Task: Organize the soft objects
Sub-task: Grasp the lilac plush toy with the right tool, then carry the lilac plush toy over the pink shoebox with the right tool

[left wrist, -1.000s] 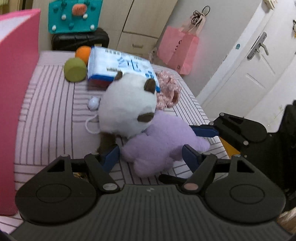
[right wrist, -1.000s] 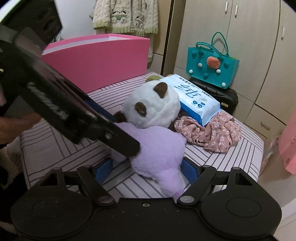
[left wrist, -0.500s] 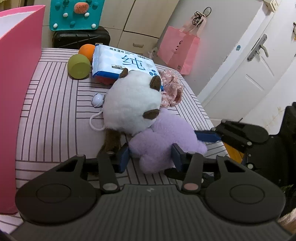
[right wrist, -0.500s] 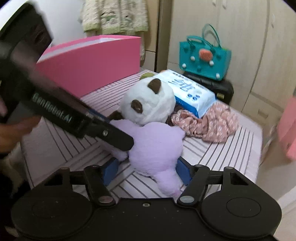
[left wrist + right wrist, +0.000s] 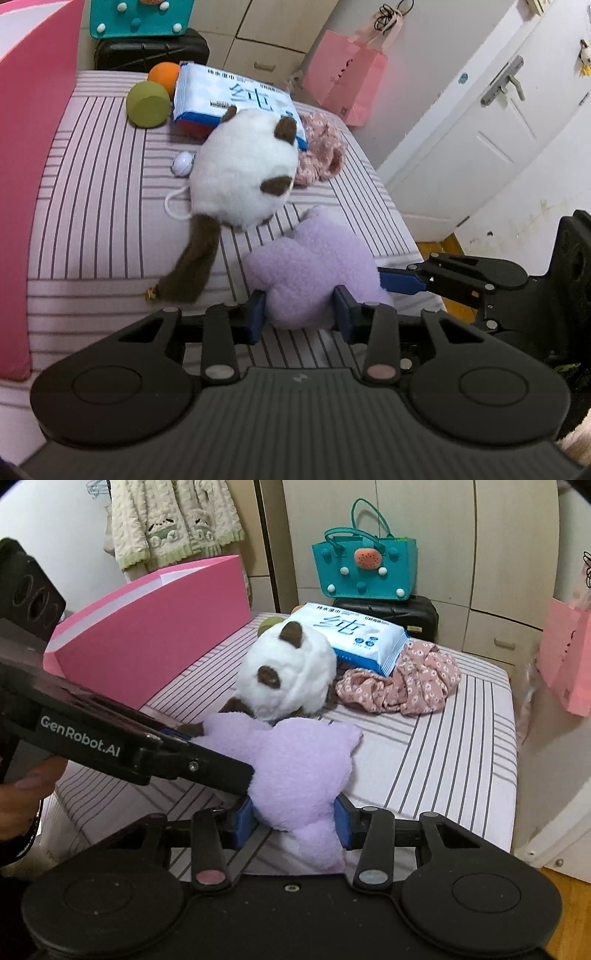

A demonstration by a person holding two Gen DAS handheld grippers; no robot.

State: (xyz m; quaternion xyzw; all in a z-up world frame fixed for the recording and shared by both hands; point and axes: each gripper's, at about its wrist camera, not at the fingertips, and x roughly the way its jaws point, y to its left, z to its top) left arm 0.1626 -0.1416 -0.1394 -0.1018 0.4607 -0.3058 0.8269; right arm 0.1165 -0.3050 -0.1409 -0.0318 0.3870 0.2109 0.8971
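We are working on the striped mattress (image 5: 110,221), with the tall pink box (image 5: 147,638) standing along its edge as our landmark. The soft lilac plush toy (image 5: 314,269) is lying at the mattress's near corner, well apart from the pink box, just in front of the round white-and-brown plush animal (image 5: 243,173). Its long axis is running from the white plush toward us, its narrow end nearest the claws. Both are closing on it from opposite sides: the left claw (image 5: 301,314) is pinching its near lobe, the right claw (image 5: 291,821) is squeezing the narrow waist, pads denting the fur. We judge the lift will need both hands moving together toward the pink box.
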